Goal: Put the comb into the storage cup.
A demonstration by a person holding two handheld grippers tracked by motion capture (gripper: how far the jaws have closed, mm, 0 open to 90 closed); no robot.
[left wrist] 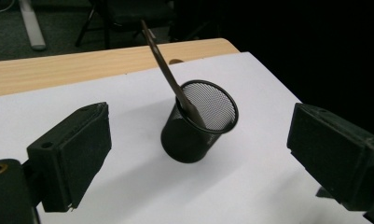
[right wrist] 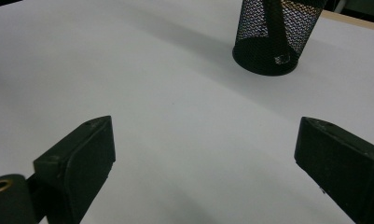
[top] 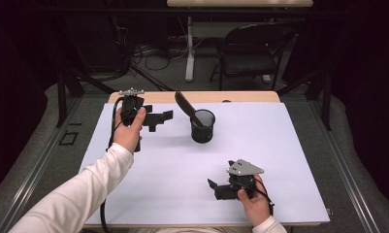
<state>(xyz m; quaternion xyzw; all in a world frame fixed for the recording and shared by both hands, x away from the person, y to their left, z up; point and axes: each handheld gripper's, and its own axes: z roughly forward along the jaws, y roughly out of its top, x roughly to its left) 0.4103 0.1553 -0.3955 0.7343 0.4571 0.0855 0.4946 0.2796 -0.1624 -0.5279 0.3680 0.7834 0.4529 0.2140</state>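
A black mesh cup [top: 202, 126] stands upright on the white sheet near the table's far middle. A dark flat-bladed tool [top: 184, 103] rests in it and leans out toward the far left. My left gripper [top: 162, 120] hovers to the left of the cup, pointing at it, open with nothing between its jaws. In the left gripper view the cup [left wrist: 189, 140] and the tool [left wrist: 163, 65] sit ahead of the left gripper [left wrist: 198, 140], apart from it. My right gripper [top: 212, 190] rests low near the front right, open and empty. In the right gripper view, the right gripper [right wrist: 204, 140] faces bare sheet, with the cup [right wrist: 273, 42] far ahead.
A white sheet [top: 260, 160] covers most of the wooden table [top: 250, 96], whose far edge shows bare. A folding chair [top: 252, 51], a table leg [top: 189, 48] and floor cables [top: 148, 56] lie beyond the table.
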